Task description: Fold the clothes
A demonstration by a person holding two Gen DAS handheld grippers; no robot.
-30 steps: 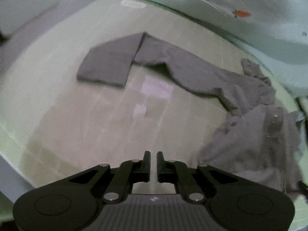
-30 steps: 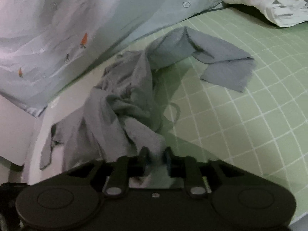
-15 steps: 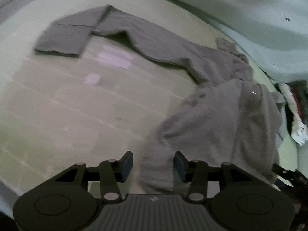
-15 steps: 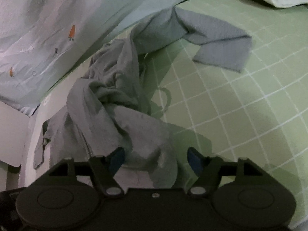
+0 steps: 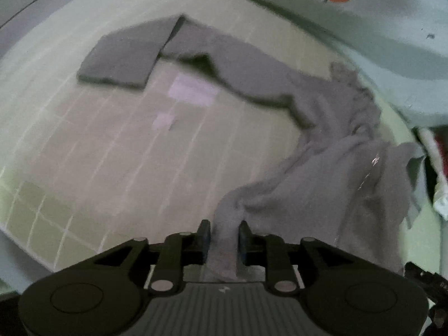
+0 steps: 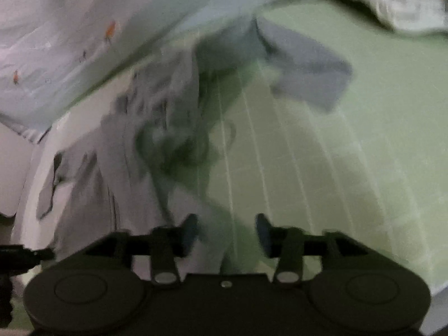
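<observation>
A fold of the crumpled grey fabric garment (image 5: 322, 184), spread on the green checked bed sheet (image 5: 117, 151), is now pinched by the low left claw (image 5: 223, 236), previously apart. The right claw (image 6: 227, 231) is held wide, released since before.

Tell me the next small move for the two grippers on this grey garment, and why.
Probably close the right gripper on the fabric edge between its spread fingers. The left gripper is already shut on a bunched corner of the grey garment, which lies crumpled on the green checked mat; a second hold would let both pull it flat.
</observation>
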